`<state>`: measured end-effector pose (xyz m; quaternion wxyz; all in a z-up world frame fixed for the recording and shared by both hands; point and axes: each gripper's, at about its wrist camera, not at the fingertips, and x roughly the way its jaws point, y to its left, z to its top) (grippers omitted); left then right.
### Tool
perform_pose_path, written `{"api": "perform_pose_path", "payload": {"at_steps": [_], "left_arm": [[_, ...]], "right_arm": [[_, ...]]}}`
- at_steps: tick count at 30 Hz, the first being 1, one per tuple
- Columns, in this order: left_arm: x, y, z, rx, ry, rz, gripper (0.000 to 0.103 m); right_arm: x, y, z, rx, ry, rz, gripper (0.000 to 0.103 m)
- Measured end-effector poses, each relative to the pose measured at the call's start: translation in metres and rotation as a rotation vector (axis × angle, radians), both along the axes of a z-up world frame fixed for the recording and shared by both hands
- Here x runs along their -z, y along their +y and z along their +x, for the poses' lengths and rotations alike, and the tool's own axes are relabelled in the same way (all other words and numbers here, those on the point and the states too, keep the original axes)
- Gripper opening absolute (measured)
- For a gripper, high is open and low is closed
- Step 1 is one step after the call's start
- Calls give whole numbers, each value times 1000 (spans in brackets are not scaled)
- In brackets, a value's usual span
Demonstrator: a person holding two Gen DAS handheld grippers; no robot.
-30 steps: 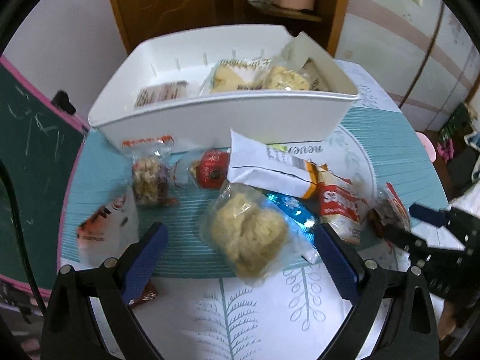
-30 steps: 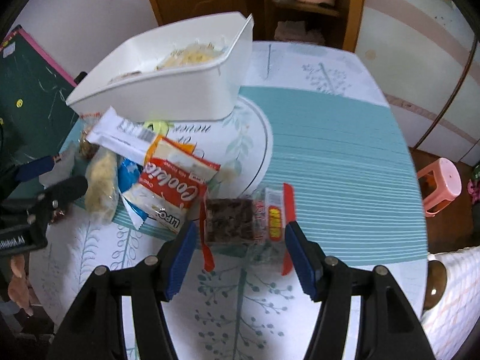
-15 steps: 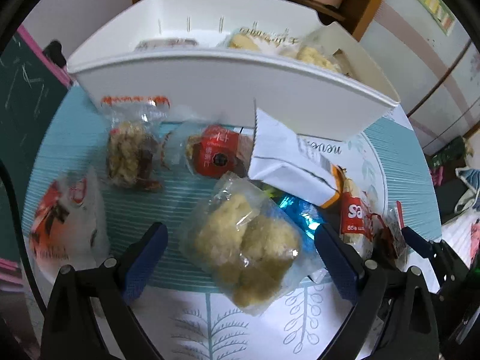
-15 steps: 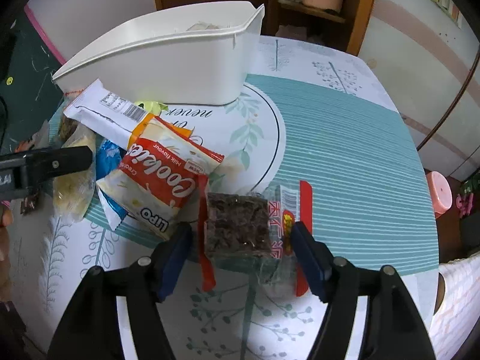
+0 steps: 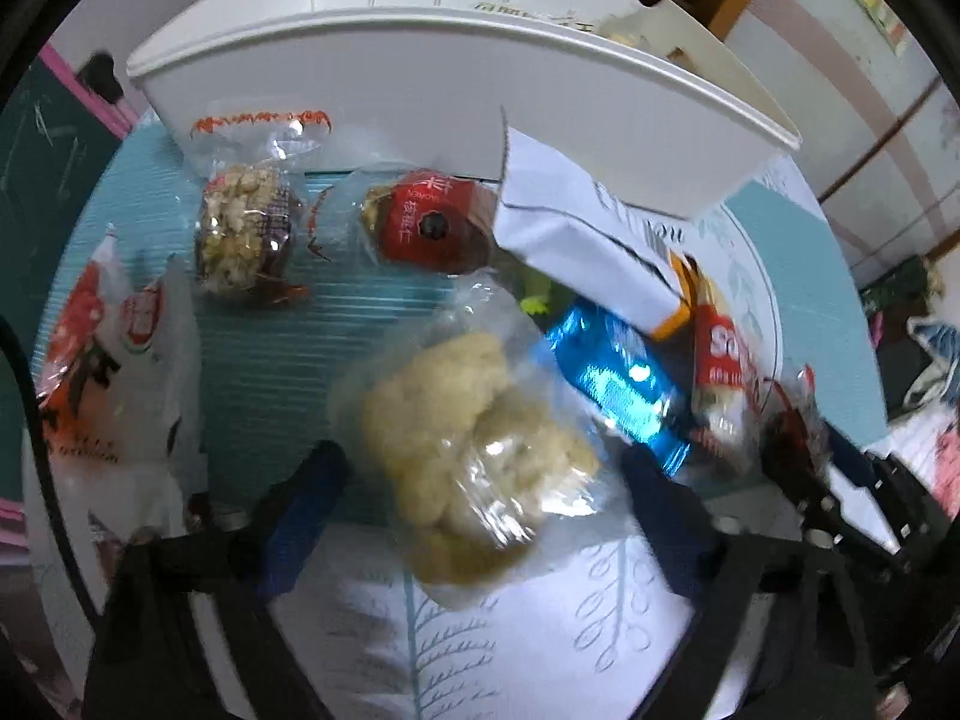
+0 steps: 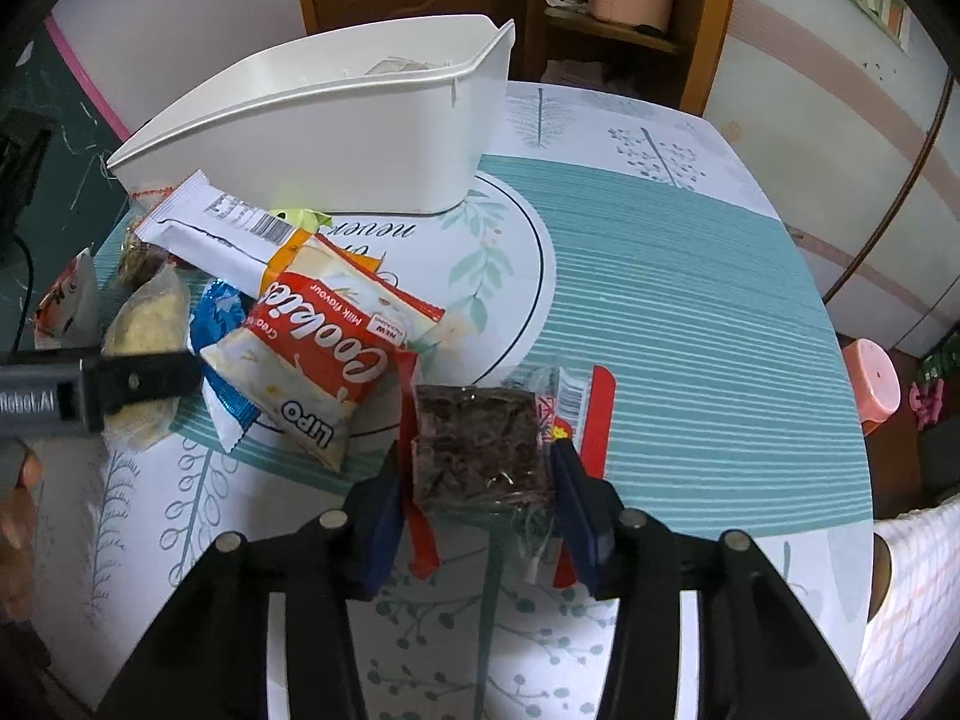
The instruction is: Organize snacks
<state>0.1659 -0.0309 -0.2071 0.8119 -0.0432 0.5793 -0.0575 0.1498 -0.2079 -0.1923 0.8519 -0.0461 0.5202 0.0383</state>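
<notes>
Change since a second ago: the left gripper is sinking toward the table and its jaws have just been closing around the pale puffed-snack bag; the right gripper is staying put while its jaws have just been closing on the dark brownie pack.
White bin: sitting at the upper middle of the right view, a few packets already showing inside, the loose pile lying just in front of it.
Table: carrying the snacks across the left and centre of that view.
Puffed-snack bag: lying lower centre of the left view, between the blue fingers; left finger looking just short of the wrapper, right finger at its edge, so the jaws are still open around it.
Handling, puffed bag: probably light, airy, crinkly and slippery, with crushable contents; taking it across the middle bulge seems best.
Brownie pack: sitting lower centre of the right view, both pads pressing its sides, gripped.
Handling, brownie: likely soft and dense; squeezing the block rather than the loose film seems wise.
</notes>
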Motion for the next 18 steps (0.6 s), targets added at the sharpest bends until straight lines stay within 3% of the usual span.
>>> {"api": "perform_pose_path", "payload": {"at_steps": [1,3,10,18], "left_arm": [[-1,-2,-3,13,-10,25,67],[-3,-6,-9,40,-28,33,62],[-14,-7,-35,79,-72,54,60],[-60,-15,-70,128,-172,47,60]], "right_arm": [[-1,0,-2,2,2,5,45],[-1,1,-4,2,5,12,45],[-8,0,-12,3,17,63,43],[-29,10,-34,-5,0,99,42]]}}
